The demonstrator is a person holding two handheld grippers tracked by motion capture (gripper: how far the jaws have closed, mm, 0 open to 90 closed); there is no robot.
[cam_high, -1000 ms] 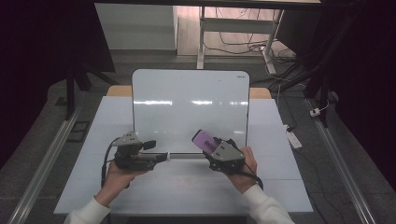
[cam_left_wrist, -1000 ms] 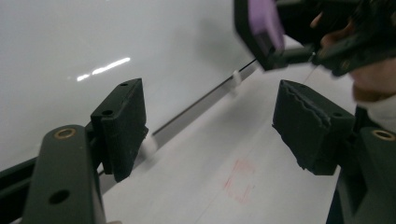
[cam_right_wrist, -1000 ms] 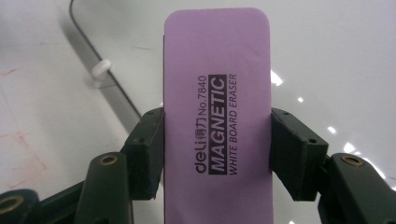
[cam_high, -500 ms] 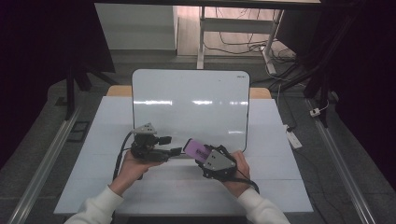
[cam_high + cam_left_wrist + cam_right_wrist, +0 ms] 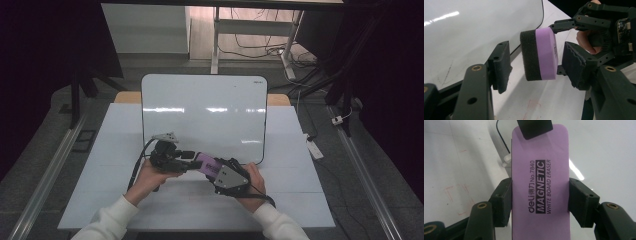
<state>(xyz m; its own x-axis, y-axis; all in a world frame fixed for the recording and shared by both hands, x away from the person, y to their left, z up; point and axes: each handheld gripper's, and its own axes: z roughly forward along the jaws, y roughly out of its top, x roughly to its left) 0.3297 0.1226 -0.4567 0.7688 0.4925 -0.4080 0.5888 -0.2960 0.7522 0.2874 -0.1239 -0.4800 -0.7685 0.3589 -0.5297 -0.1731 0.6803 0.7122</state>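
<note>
Right gripper view: right gripper (image 5: 540, 202) clamps the eraser (image 5: 540, 195), lower end cut off; left gripper (image 5: 536, 67), closing, straddles it untouched.

This looks like a lab or test room set up for recording. A white tabletop (image 5: 125, 200) stands on a grey carpeted floor (image 5: 45, 150) between metal rails (image 5: 360, 165). Loose cables (image 5: 250, 42) trail across the floor behind it, among metal stand legs (image 5: 215, 45) and dark screens (image 5: 50, 50). A whiteboard (image 5: 205, 115) lies on the tabletop.
</note>
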